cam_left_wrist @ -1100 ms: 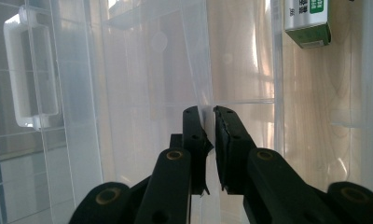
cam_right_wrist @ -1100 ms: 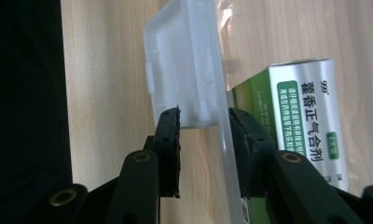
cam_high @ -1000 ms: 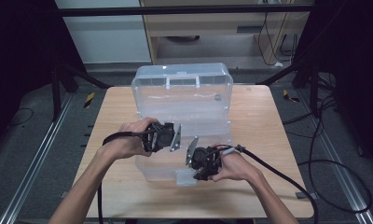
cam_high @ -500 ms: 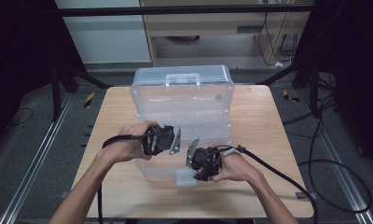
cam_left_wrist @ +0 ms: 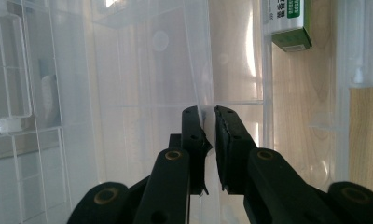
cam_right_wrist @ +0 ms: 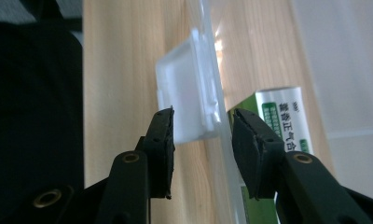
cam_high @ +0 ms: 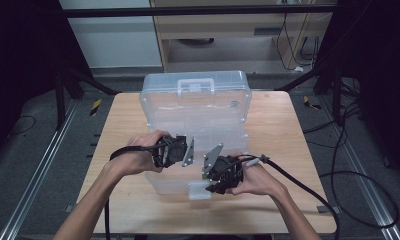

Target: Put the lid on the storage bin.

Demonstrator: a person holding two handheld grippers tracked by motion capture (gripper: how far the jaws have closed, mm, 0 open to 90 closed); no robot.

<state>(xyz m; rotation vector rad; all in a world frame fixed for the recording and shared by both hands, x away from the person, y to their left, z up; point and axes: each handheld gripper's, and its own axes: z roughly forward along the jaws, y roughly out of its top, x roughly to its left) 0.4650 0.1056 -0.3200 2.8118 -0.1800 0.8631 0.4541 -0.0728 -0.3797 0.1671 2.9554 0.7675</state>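
Writing shows on one thing alone: a small green and white carton lying inside the clear plastic organiser box. Its label carries rows of small characters in green on white, too small and too slanted to read in the right gripper view; in the left gripper view the same carton sits at the top edge with white print on a green band, equally unreadable. The box itself bears no brand that can be made out.

The box stands open on the wooden worktop, its lid with moulded handle raised at the far side and its tray lying towards the person.

The left claw is nearly closed and pinches a thin clear wall of the box; in the left gripper view both pads press on that sheet from either side.

The right claw is at the front edge of the tray, by the white latch tab. In the right gripper view its jaws stand partly apart, with the latch tab and the clear front wall between them. The jaws have just been opening, and neither pad presses on the plastic; a narrow gap shows at each side.
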